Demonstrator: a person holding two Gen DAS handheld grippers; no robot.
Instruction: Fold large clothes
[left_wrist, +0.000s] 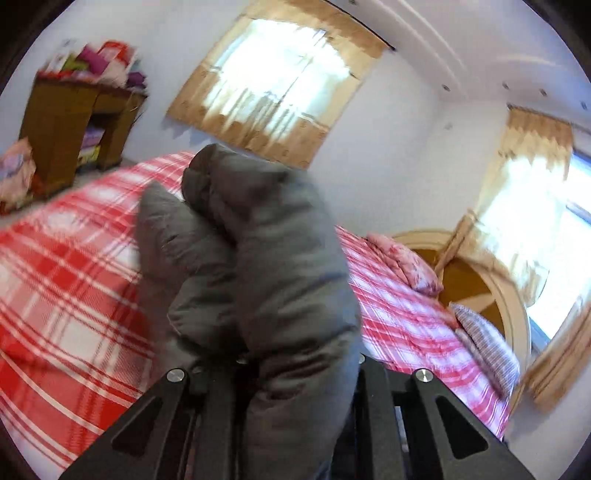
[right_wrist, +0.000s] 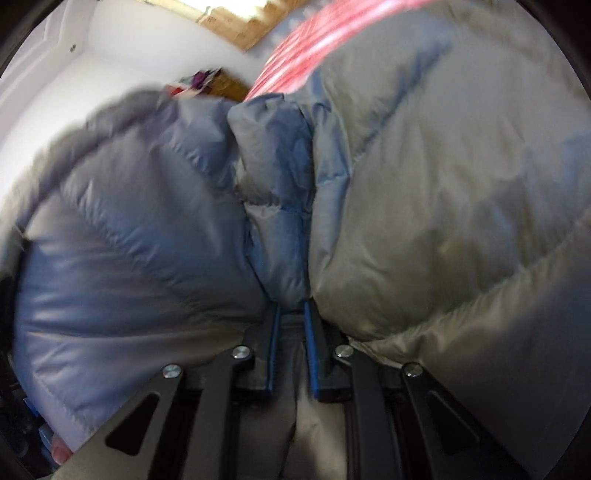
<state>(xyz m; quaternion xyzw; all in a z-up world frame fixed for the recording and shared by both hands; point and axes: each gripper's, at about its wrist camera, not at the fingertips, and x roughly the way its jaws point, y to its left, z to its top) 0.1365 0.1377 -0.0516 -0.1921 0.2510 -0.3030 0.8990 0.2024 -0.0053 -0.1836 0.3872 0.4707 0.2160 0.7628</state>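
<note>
The left claw (left_wrist: 295, 373) grips a bunched part of the grey padded jacket (left_wrist: 255, 258) and holds it up above the bed (left_wrist: 66, 295). The right claw (right_wrist: 291, 314) is clamped on a fold of the same jacket (right_wrist: 443, 184). I judge the folding hardly begun: the jacket looks puffy, quilted and crumpled, not laid flat. Beyond the bed are pillows (left_wrist: 410, 266) and a cupboard (left_wrist: 66, 129).

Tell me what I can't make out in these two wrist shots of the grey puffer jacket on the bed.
- Left wrist view: the left tool tips are buried under the grey puffer jacket, so its grip is unseen.
- Left wrist view: items on the wooden cabinet are smeared by motion blur.
- Right wrist view: the jacket fills the frame, hiding most of the plaid bed cover.
- Right wrist view: the right tool pad ends vanish into fabric.
- Neither view shows the jacket's overall shape.
</note>
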